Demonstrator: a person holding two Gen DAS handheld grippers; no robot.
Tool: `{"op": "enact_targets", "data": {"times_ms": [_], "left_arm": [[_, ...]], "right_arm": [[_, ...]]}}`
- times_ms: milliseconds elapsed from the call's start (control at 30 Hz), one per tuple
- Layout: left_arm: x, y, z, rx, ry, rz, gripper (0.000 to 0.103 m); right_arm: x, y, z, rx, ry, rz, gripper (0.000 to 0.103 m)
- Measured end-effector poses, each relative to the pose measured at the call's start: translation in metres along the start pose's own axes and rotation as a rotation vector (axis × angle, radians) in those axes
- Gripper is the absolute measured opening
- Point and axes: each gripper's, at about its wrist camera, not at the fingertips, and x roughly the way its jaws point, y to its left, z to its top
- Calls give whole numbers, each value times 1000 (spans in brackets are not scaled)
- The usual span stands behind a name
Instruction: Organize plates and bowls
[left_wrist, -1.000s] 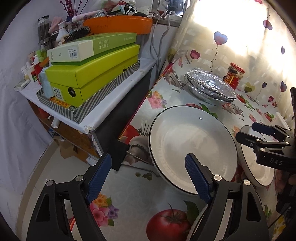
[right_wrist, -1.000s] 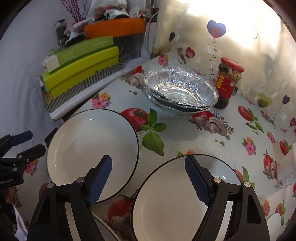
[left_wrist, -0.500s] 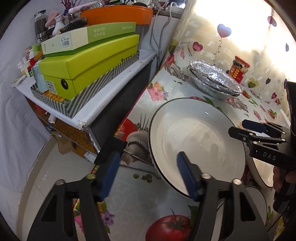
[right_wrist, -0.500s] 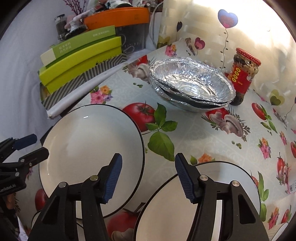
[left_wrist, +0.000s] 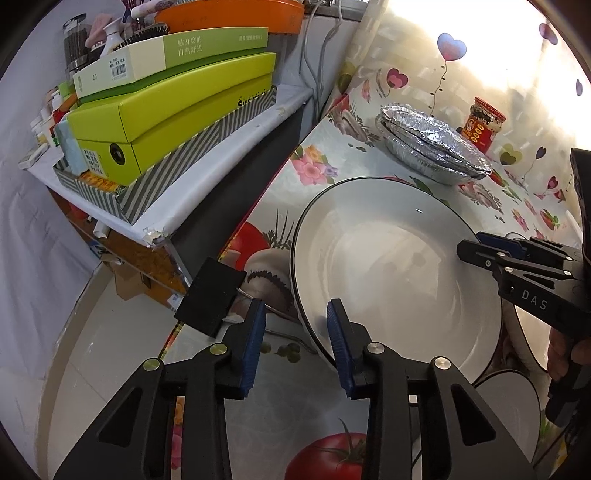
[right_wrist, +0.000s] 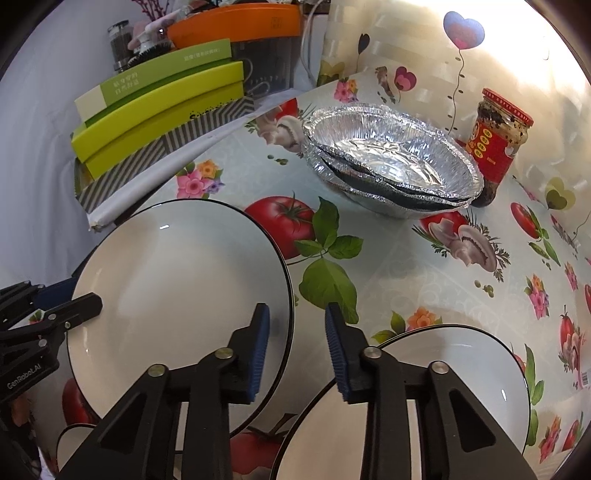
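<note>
Big plate (left_wrist: 399, 280): white, black rim, on the flowered table (right_wrist: 406, 277), near the left edge. A second plate (right_wrist: 424, 398) sits just to its right, nearer the camera; the two rims are close, and I cannot tell whether they touch. A small bowl (left_wrist: 509, 402) shows below the big plate, partly hidden.

Left gripper (left_wrist: 295, 345): the big plate's near-left rim passes between its blue pads. Right pad lies over the plate's inside, left pad outside over the table. A gap shows on both sides, so the jaws are partly open, not yet pinching. They have just been closing.

Right gripper (right_wrist: 297, 347): straddles the big plate's right rim. Left pad over the plate's inside, right pad over bare table between the two plates. Also partly open, just been closing, nothing clamped.

Key relation: the plate lies between the two grippers, one rim on each side, so both are equally near. The plate is round, so it has no long axis.

Pose: both grippers point steeply down and forward.

Judgement: a two-handed lift of the big plate is being set up; the pads need to close fully on the rim first.

Farther back: foil pans (right_wrist: 391, 162), stacked; red jar (right_wrist: 496, 144) behind them.
</note>
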Motion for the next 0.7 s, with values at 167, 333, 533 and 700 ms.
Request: {"op": "enact_targets", "data": {"times_ms": [167,333,533,700], "left_arm": [[0,-3,0,9,-2,-1,26],[0,-9,1,21,-5,4,19],[0,-8,1,12,-4,10,17],[-1,-8,2,-1,-6,17,17]], "right_arm": [[-1,0,0,-3,-3,2,22],[-2,4,1,-20,-5,-1,15],[-3,8,1,-26,-8,-7,10],[-3,7,0,-19,-8,-9,10]]}}
